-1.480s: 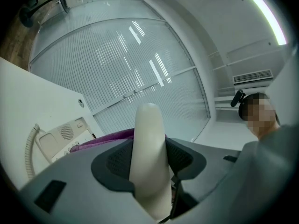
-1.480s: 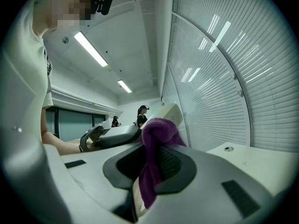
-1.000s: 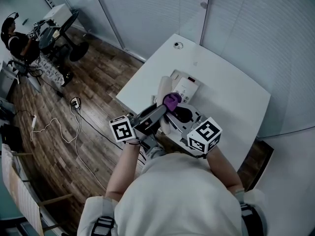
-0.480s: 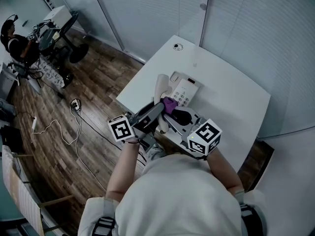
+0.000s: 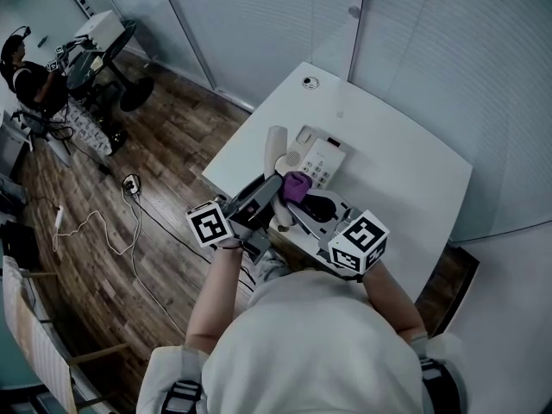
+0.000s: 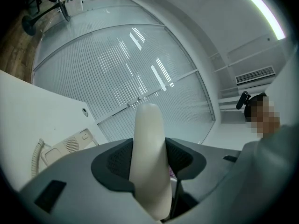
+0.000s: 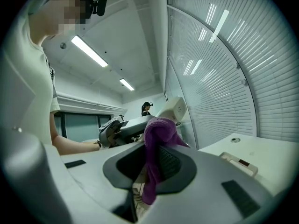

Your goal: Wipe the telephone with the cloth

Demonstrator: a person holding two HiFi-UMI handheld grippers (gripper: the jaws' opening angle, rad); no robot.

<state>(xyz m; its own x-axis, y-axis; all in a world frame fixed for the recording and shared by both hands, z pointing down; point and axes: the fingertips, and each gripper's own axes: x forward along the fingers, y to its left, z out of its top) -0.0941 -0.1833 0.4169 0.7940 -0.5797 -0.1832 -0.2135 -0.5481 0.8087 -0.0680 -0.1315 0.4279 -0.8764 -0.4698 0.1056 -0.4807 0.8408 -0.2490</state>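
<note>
The cream handset (image 6: pixel 148 153) of the telephone is seen clamped between the jaws of the left gripper (image 6: pixel 150 164), which are closed against its two sides partway along its length, with its rounded end standing up beyond them. In the head view the handset (image 5: pixel 275 145) is held off its cradle, just left of the telephone base (image 5: pixel 323 159), which rests on the white surface (image 5: pixel 414 175) near its left edge. A coiled cord (image 6: pixel 36 154) is visible beside the base in the left gripper view. The purple cloth (image 7: pixel 158 136) is pinched between the jaws of the right gripper (image 7: pixel 150 166), which are drawn in on it, a bunched fold rising above them and a tail hanging below. In the head view the cloth (image 5: pixel 297 185) is held at the handset's middle, just beside the left gripper (image 5: pixel 272 186); whether it touches the handset cannot be told. The right gripper (image 5: pixel 304 202) is pointed toward the handset from the right. A seated person (image 5: pixel 26 69) is visible far off on the wooden floor (image 5: pixel 164 145).
</note>
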